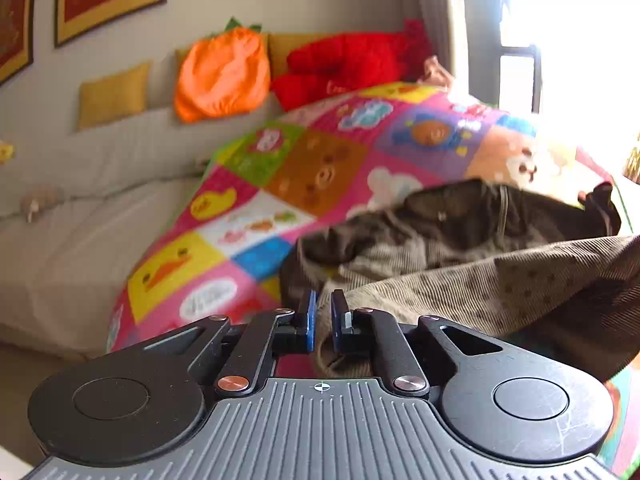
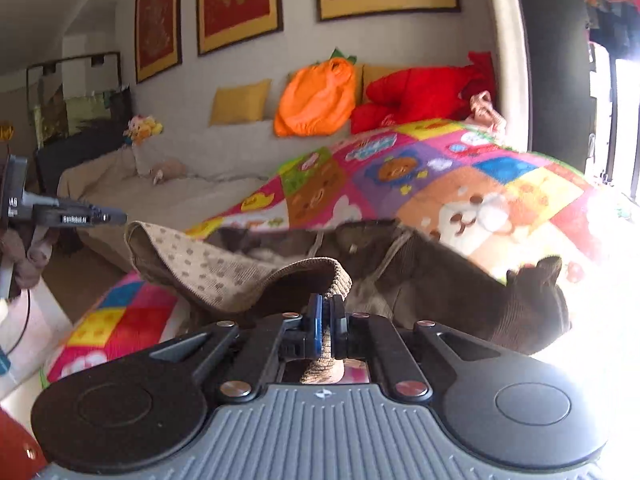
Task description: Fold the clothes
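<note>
A brown corduroy garment point(image 1: 460, 248) with a dotted beige lining lies rumpled on the colourful patchwork blanket point(image 1: 304, 168). My left gripper point(image 1: 323, 312) is nearly shut, with a narrow gap between its blue pads; a fold of the garment lies just under and behind them, and no cloth shows in the gap. My right gripper point(image 2: 325, 316) is shut on the garment's beige edge point(image 2: 320, 280) and holds it lifted above the blanket point(image 2: 460, 184). The rest of the garment point(image 2: 460, 280) trails to the right. The left gripper also shows at the far left of the right wrist view point(image 2: 80, 214).
An orange plush point(image 1: 224, 76) and a red plush point(image 1: 348, 64) lean against the wall behind the blanket. A grey sofa bed point(image 1: 80, 216) extends left. Framed red pictures point(image 2: 236, 0) hang above. A bright window point(image 1: 580, 32) is at the right.
</note>
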The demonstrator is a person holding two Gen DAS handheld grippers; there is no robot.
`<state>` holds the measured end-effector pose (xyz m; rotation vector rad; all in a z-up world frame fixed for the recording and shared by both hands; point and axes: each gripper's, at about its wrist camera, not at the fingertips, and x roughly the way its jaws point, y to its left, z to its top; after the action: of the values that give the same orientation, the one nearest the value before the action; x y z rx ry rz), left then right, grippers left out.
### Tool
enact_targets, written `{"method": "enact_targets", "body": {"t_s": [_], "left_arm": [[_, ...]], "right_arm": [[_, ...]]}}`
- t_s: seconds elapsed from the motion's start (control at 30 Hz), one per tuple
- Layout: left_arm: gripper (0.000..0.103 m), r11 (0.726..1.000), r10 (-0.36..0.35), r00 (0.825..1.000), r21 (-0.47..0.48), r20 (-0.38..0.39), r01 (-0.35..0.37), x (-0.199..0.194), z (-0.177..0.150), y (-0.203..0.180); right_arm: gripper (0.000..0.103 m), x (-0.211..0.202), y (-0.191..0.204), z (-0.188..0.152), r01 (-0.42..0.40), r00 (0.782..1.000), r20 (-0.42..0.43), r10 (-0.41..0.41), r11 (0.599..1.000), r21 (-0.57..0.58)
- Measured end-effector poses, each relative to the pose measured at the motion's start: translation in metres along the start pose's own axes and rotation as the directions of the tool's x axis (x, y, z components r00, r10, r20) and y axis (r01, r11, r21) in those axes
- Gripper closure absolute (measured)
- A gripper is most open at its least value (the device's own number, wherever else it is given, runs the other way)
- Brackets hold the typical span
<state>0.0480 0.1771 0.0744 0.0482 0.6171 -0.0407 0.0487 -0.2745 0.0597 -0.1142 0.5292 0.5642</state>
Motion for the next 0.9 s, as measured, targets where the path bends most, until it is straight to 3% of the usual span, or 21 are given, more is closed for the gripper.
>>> {"method": "enact_targets", "body": {"t_s": [0.13,0.2,0.27,0.37,0.43,0.6,0.7,0.73,0.8,0.83,0.87,0.9], "left_arm": [[0.084,0.999,0.005,0.987,-0.044,-0.158,-0.012,0.015,-0.055,0.017],[0.069,0.998,-0.014,0.985,-0.062,-0.173,0.004,0.012,-0.066,0.024],[0.039,0.999,-0.031,0.989,-0.038,-0.142,0.026,0.007,-0.062,0.022],[0.019,0.996,-0.024,0.995,0.081,-0.092,0.032,0.009,-0.053,0.001],[0.017,0.984,-0.009,0.997,0.174,-0.076,0.022,0.022,-0.046,-0.019],[0.016,0.944,0.029,0.995,0.331,-0.092,0.003,0.065,-0.044,-0.049],[0.019,0.926,0.038,0.995,0.378,-0.089,-0.002,0.082,-0.047,-0.056],[0.025,0.924,0.038,0.996,0.382,-0.080,-0.005,0.084,-0.048,-0.056],[0.053,0.923,0.039,0.997,0.384,-0.070,-0.009,0.088,-0.047,-0.055],[0.081,0.930,0.036,0.997,0.368,-0.072,-0.007,0.088,-0.046,-0.053],[0.093,0.937,0.031,0.997,0.349,-0.075,-0.003,0.088,-0.044,-0.051],[0.093,0.946,0.017,0.997,0.325,-0.074,0.008,0.083,-0.042,-0.048]], "right_arm": [[0.099,0.014,0.008,-0.056,0.037,0.981,-0.188,-0.042,0.999,-0.034],[0.099,0.011,0.003,-0.067,0.059,0.972,-0.226,-0.066,0.998,-0.038],[0.095,0.002,-0.003,-0.069,0.082,0.972,-0.217,-0.087,0.996,-0.034],[0.074,-0.005,0.001,-0.056,0.103,0.983,-0.147,-0.112,0.992,-0.068],[0.054,-0.005,0.008,-0.046,0.118,0.988,-0.090,-0.128,0.986,-0.114],[0.050,0.031,0.052,-0.030,0.017,0.997,-0.063,-0.034,0.965,-0.263],[0.047,0.053,0.083,-0.031,-0.022,0.999,-0.053,0.001,0.913,-0.407],[0.047,0.061,0.092,-0.032,-0.029,0.998,-0.058,0.003,0.891,-0.454],[0.047,0.077,0.102,-0.035,-0.037,0.997,-0.073,0.000,0.861,-0.507],[0.047,0.086,0.103,-0.036,-0.039,0.997,-0.083,-0.005,0.853,-0.520],[0.047,0.094,0.103,-0.036,-0.040,0.995,-0.095,-0.012,0.848,-0.529],[0.047,0.101,0.102,-0.036,-0.034,0.995,-0.101,-0.024,0.844,-0.536]]}}
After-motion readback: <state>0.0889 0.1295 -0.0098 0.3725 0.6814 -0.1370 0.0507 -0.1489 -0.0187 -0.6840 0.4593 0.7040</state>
